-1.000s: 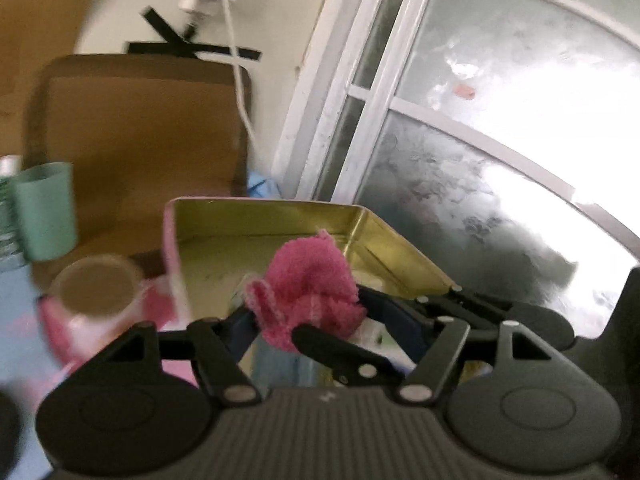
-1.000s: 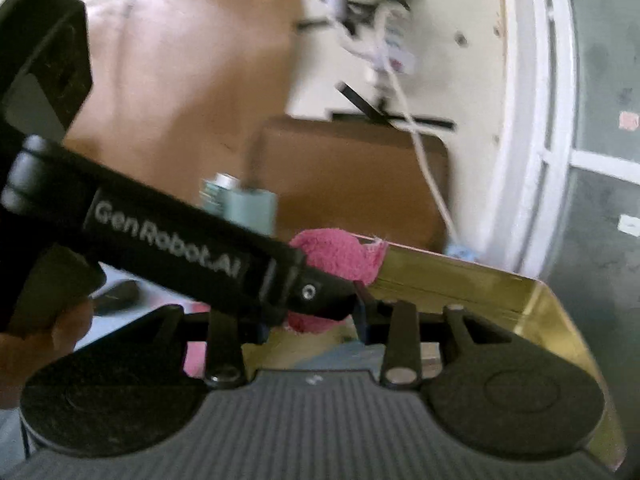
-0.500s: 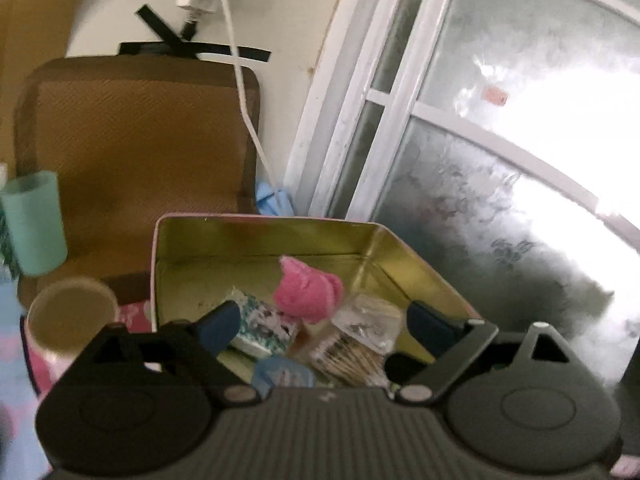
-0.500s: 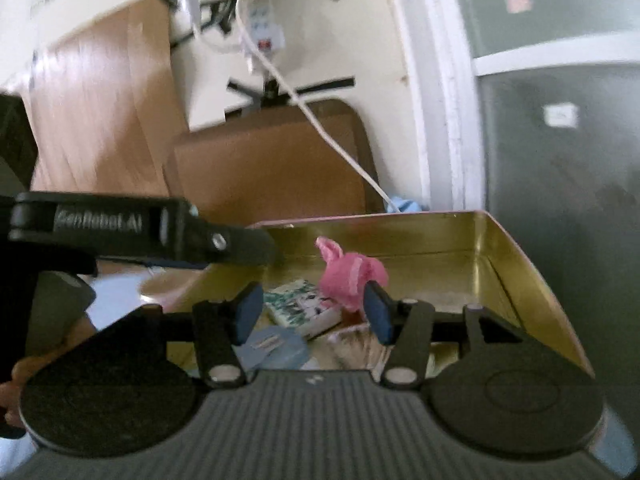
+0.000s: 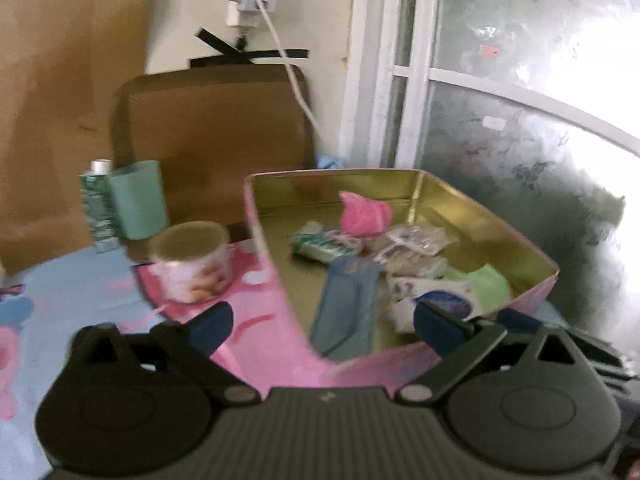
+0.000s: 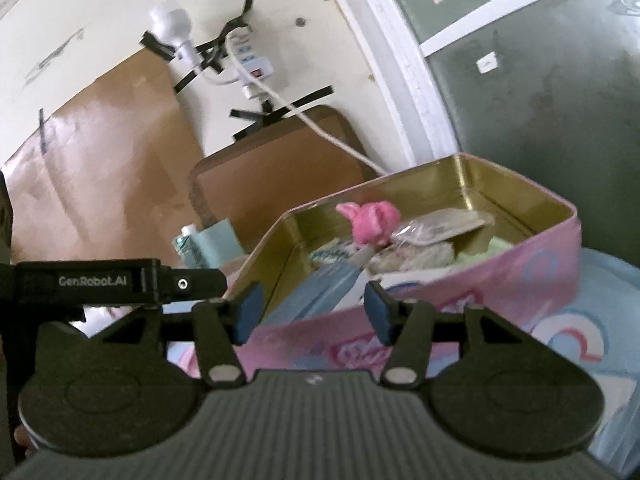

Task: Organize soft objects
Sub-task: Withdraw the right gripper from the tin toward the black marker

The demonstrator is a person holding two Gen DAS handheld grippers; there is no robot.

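A pink fluffy cloth [image 5: 365, 216] lies inside the open pink tin box [image 5: 460, 200] with a gold inside, near its far wall; it also shows in the right wrist view [image 6: 372, 222]. Around it lie a blue pouch [image 5: 348, 304], a green cloth [image 5: 486, 286] and plastic packets [image 5: 416, 240]. My left gripper [image 5: 322, 322] is open and empty, drawn back in front of the box. My right gripper [image 6: 314, 310] is open and empty, in front of the box's near wall [image 6: 460, 280].
A round printed cup [image 5: 192, 264], a teal cup [image 5: 138, 200] and a green can [image 5: 96, 204] stand left of the box on the blue and pink cloth [image 5: 60, 300]. A brown chair back [image 5: 212, 140] stands behind. A frosted window [image 5: 520, 100] is at right.
My left gripper opened and let go of the pink cloth, which now lies in the box. Both grippers have pulled back from the box.
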